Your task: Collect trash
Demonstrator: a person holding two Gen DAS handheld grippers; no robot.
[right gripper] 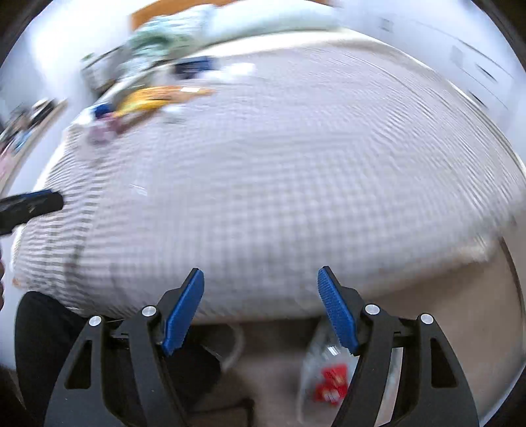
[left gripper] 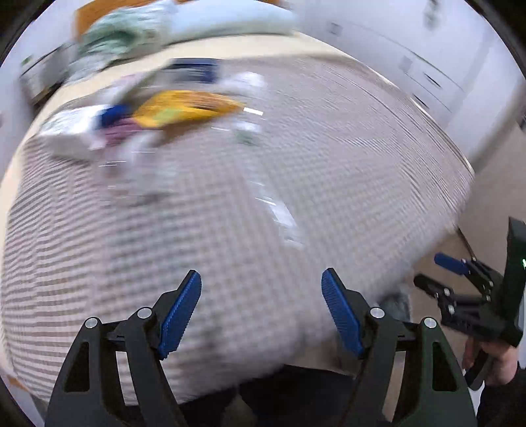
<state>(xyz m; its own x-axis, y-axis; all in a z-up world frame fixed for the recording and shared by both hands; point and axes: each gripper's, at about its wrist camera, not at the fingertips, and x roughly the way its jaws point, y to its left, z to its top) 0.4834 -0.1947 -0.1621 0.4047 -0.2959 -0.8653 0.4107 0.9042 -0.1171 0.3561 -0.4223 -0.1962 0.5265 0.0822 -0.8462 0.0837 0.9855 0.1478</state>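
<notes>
Both views are motion-blurred. A pile of trash lies on the far left of a checked bedspread (left gripper: 230,213): a yellow-orange wrapper (left gripper: 184,106), a blue piece (left gripper: 113,115), a pink piece (left gripper: 120,133) and white scraps. A clear plastic wrapper (left gripper: 279,216) lies nearer. My left gripper (left gripper: 261,289) is open and empty above the bed's near edge. My right gripper (right gripper: 260,285) is open and empty; it also shows in the left wrist view (left gripper: 434,272) at the far right. The yellow wrapper (right gripper: 148,97) is far from it. A clear bag with red trash (right gripper: 328,381) lies on the floor below.
Pillows and bedding (left gripper: 184,26) are piled at the head of the bed. White cabinets (left gripper: 427,75) stand along the right wall. Beige carpet (right gripper: 443,312) runs beside the bed. The left gripper's finger (right gripper: 33,203) shows at the left edge of the right wrist view.
</notes>
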